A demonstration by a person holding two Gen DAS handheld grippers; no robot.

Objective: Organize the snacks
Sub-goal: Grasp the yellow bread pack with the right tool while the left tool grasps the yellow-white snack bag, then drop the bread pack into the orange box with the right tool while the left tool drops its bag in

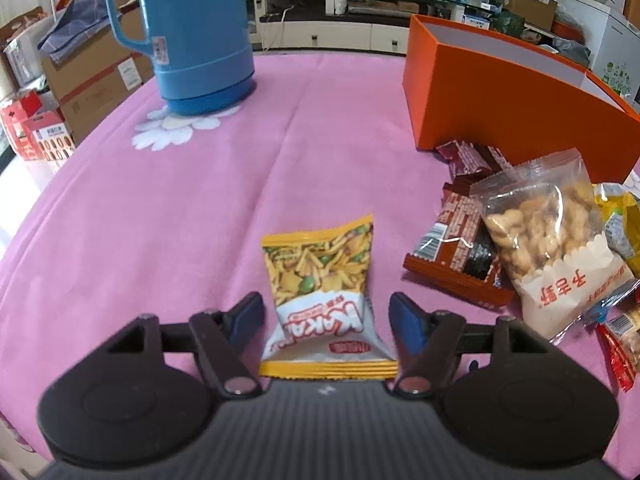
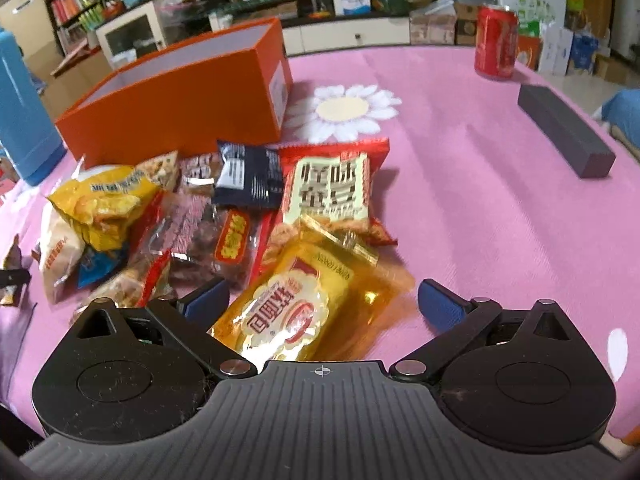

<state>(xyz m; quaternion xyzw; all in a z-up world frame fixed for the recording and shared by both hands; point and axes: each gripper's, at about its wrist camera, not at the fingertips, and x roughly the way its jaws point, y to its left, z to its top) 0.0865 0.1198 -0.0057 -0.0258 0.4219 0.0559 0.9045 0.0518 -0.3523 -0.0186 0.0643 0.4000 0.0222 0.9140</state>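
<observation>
Yellow snack packet (image 1: pixel 320 280) marked "KAKA", orange box (image 1: pixel 500 104) behind — red can (image 2: pixel 496 42)

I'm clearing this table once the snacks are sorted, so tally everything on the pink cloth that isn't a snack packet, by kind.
Blue thermos: 1
Orange box: 1
Red drink can: 1
Dark grey block: 1
Total: 4

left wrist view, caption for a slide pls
Open left gripper straddles a yellow snack packet on the pink tablecloth, orange box beyond.
</observation>
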